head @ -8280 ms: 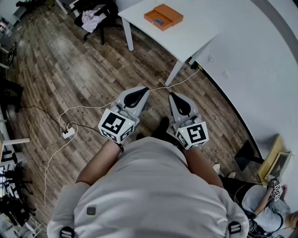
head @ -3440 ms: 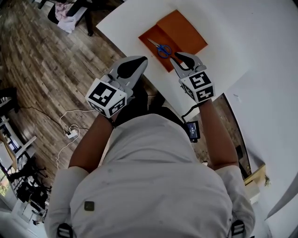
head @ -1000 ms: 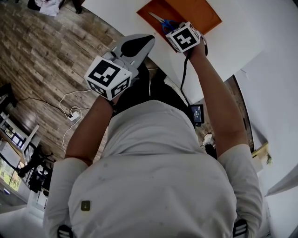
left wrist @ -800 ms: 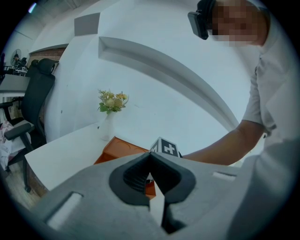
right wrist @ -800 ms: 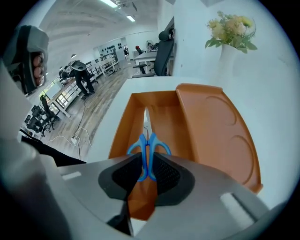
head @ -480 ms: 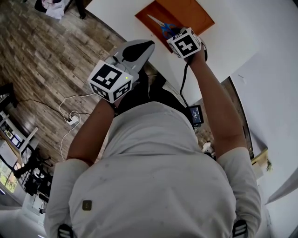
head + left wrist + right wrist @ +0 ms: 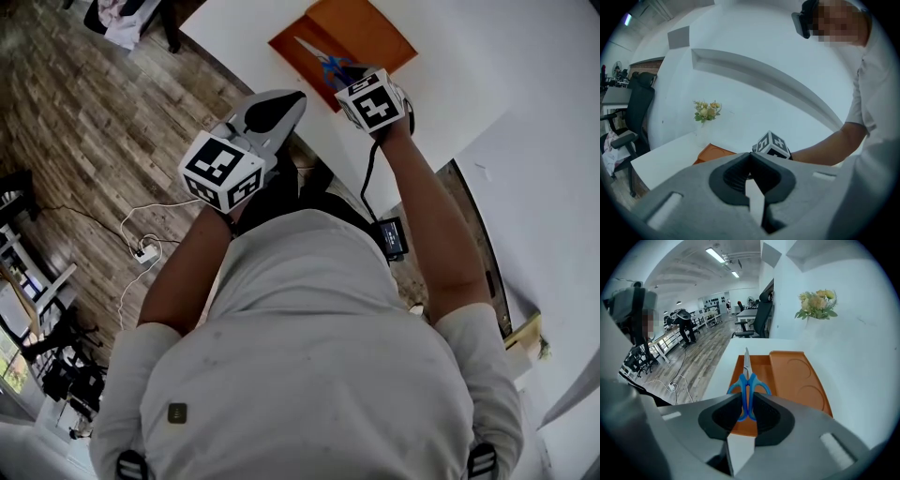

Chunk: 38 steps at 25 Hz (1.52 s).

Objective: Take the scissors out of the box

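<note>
Blue-handled scissors (image 7: 747, 383) are pinched by their handles in my right gripper (image 7: 746, 398), the steel blades pointing away over the open orange box (image 7: 799, 380). The scissors hang above the box's left compartment, apart from its floor. In the head view the right gripper (image 7: 353, 73) sits at the box's (image 7: 361, 33) near edge with the scissors (image 7: 328, 64) sticking out ahead of it. My left gripper (image 7: 289, 97) hovers off the table's front edge, jaws together and holding nothing. In the left gripper view its tips (image 7: 750, 154) meet in front of the right gripper's marker cube (image 7: 771, 144).
The box lies on a white table (image 7: 441, 66) against a white wall, with a small flower bunch (image 7: 816, 303) behind it. Wood floor with a power strip (image 7: 141, 251) and cable lies to the left. An office chair (image 7: 640, 103) stands past the table's end.
The right gripper has risen with the scissors, bringing them up off the box floor. The left gripper has lifted a little beside the table edge.
</note>
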{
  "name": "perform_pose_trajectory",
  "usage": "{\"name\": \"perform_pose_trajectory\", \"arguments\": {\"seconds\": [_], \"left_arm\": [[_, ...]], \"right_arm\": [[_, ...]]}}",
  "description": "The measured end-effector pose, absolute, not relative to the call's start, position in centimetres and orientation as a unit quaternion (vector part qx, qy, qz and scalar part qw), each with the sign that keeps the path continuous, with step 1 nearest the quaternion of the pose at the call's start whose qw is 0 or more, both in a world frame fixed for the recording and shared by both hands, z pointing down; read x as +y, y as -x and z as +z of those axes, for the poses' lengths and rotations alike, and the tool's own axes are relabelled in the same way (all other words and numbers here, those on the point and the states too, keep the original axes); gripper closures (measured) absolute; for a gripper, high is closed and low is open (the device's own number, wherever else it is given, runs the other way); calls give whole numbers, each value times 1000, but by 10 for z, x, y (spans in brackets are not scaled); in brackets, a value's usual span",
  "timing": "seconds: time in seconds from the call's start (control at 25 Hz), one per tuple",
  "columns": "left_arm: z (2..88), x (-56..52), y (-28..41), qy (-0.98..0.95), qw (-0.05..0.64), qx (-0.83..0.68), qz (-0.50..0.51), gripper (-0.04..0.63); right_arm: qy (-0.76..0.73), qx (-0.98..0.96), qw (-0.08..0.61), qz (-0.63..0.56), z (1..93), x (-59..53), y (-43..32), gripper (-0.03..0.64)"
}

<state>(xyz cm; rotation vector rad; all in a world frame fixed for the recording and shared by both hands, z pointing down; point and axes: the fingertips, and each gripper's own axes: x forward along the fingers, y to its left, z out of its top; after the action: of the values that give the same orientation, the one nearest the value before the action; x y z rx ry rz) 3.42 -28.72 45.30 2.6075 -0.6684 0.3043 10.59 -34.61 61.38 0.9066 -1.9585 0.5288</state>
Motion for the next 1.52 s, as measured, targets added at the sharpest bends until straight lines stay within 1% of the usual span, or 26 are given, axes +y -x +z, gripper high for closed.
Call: {"name": "perform_pose_trajectory", "arguments": {"seconds": [0.48,0.84,1.2,1.52], "left_arm": [[425,-269,-40,-942,189,-261,98,592],[399,-240,-53,-942,170,-276,81,591],[379,-220,-60,-943,155,-288,70,592],[360,-207,-53,-944,133,-293,72,592]], "right_arm": [[-390,-814,384,194,556,-314,-114,525],[-410,-837,321,169,502,-275,-129,525],[-420,-857,272,123,450,-239,-135,525],[-415,-873,232,110,414,-215,-124,525]]}}
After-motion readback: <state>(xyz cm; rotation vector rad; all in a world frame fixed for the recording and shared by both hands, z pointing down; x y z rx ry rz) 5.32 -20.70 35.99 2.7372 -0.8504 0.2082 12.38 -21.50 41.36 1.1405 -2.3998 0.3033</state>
